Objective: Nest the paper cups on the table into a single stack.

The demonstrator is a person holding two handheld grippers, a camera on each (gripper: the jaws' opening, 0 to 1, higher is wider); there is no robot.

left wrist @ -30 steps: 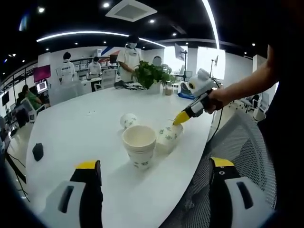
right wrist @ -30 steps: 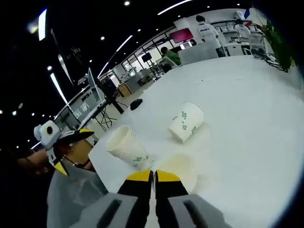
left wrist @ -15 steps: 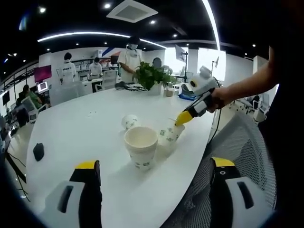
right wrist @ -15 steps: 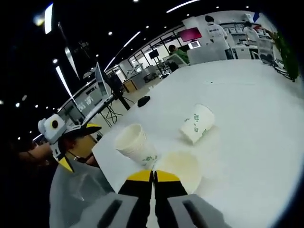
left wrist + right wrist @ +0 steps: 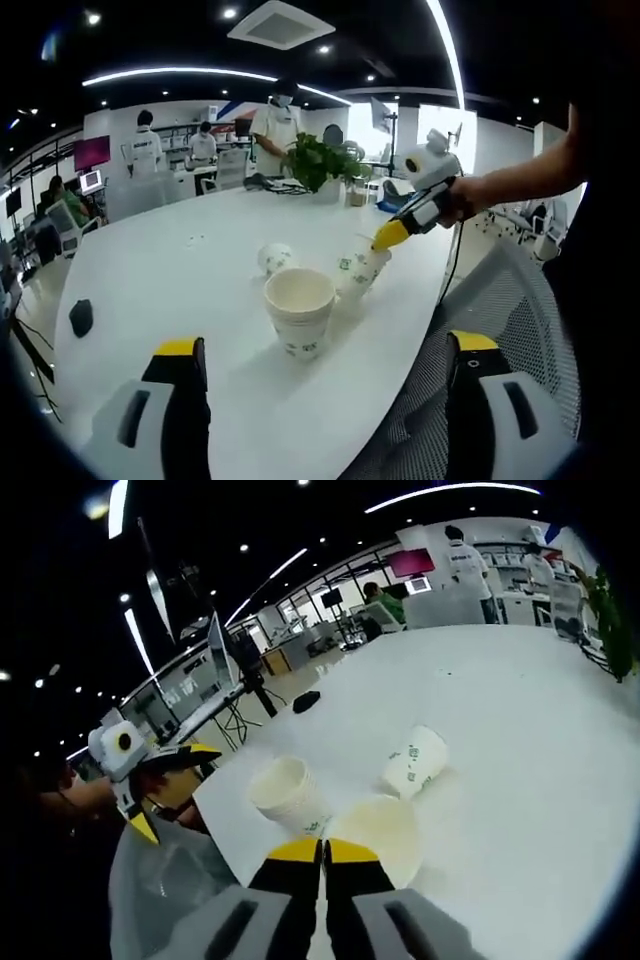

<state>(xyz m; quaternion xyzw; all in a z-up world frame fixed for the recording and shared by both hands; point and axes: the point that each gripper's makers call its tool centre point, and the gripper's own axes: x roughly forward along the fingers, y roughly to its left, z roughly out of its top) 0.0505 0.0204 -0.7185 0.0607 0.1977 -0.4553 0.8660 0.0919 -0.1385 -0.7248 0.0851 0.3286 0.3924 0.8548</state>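
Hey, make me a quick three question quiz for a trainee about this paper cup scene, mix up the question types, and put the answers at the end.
1. True or false: the right gripper is shut on the rim of a paper cup.
2. Multiple choice: how does the stack of cups stand on the white table?
A. upright, mouth up
B. upside down
C. on its side
3. Fill in: besides the held cup and the stack, one more loose cup lies on its ____.

Key
1. True; in the right gripper view the jaws are closed on the rim.
2. A
3. side
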